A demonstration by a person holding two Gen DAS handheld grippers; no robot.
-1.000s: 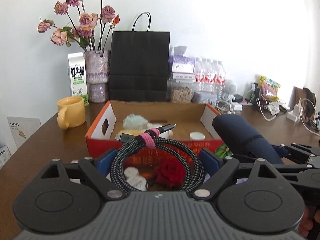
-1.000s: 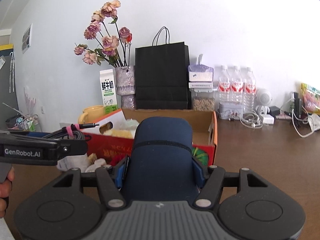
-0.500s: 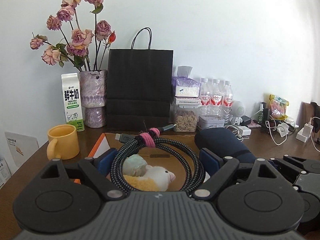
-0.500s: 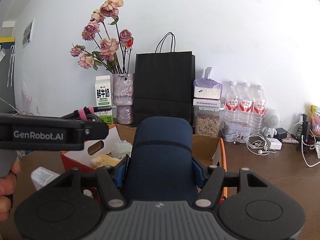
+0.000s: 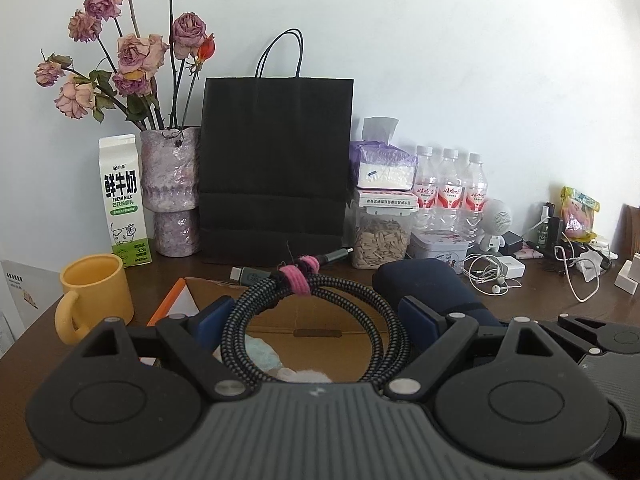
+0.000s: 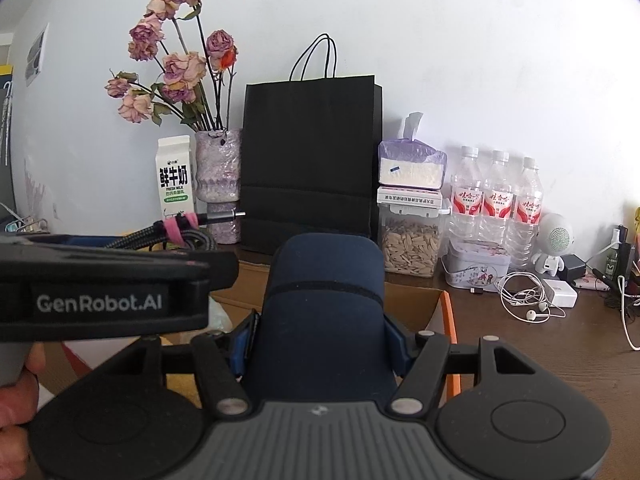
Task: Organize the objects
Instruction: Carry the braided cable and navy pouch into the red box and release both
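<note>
Cardboard box (image 5: 312, 320) mostly behind tongs

Both wrist cameras face the black bag (image 5: 276, 168) closely.

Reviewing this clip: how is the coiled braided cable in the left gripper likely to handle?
The braided cable is probably light and fairly floppy. Its pink strap likely keeps the loops together. The free plug ends may swing or snag on the cardboard box below.
</note>
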